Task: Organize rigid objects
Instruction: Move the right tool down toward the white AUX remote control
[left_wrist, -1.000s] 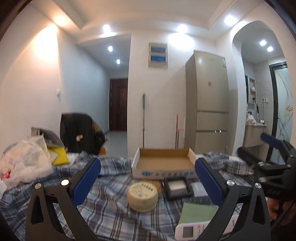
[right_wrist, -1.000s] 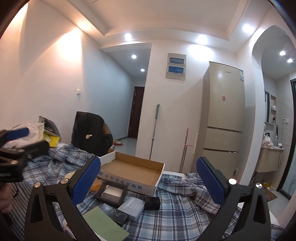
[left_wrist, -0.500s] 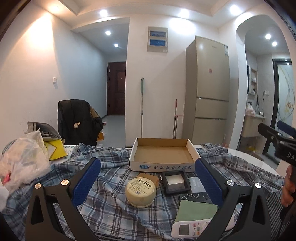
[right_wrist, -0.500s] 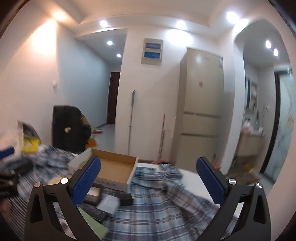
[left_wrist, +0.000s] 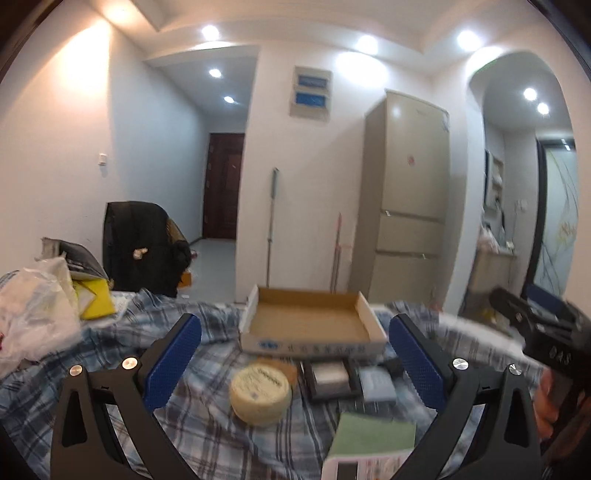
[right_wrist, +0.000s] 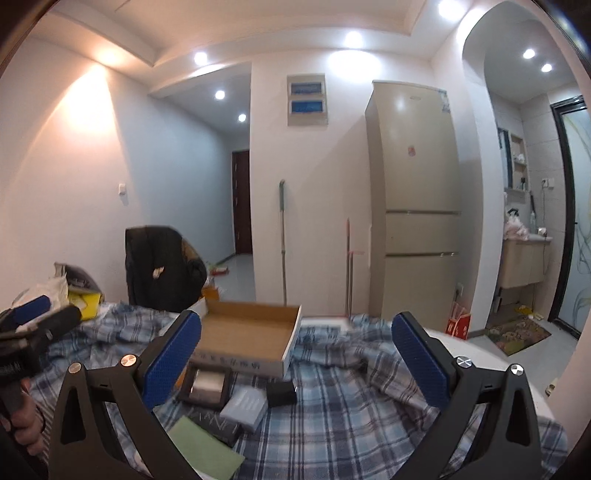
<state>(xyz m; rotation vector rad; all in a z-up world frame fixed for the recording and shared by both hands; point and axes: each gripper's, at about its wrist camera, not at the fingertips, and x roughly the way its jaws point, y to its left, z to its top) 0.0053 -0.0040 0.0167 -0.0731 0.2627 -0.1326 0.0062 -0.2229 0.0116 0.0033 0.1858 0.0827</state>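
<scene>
- Hovering above a table draped in a blue checked cloth (left_wrist: 110, 413), the left gripper (left_wrist: 295, 363) has its blue-padded jaws spread wide with nothing between them.
- The right gripper (right_wrist: 295, 360) hangs over the same cloth, also wide open and holding nothing.
- An open, shallow cardboard box (left_wrist: 310, 325) sits on the cloth toward the far side of the table, with nothing inside.
- Just in front of the box, in the left view, lies a round cream tin (left_wrist: 260, 393) with a printed lid.
- To the right of the tin is a dark square frame (left_wrist: 328, 376), then a small grey box (left_wrist: 376, 384) beside it.
- A small black box (right_wrist: 281, 392) lies close by in the right view.
- Nearest the cameras, a green card (left_wrist: 373, 435) rests on a flat black box (right_wrist: 218, 428).
- A white remote (left_wrist: 354, 469) pokes out at the bottom edge of the left view.
- A white plastic bag (left_wrist: 33, 317) and a yellow packet (left_wrist: 92, 302) sit at the table's left end.
- A tall beige fridge (right_wrist: 413, 199) stands against the back wall.
</scene>
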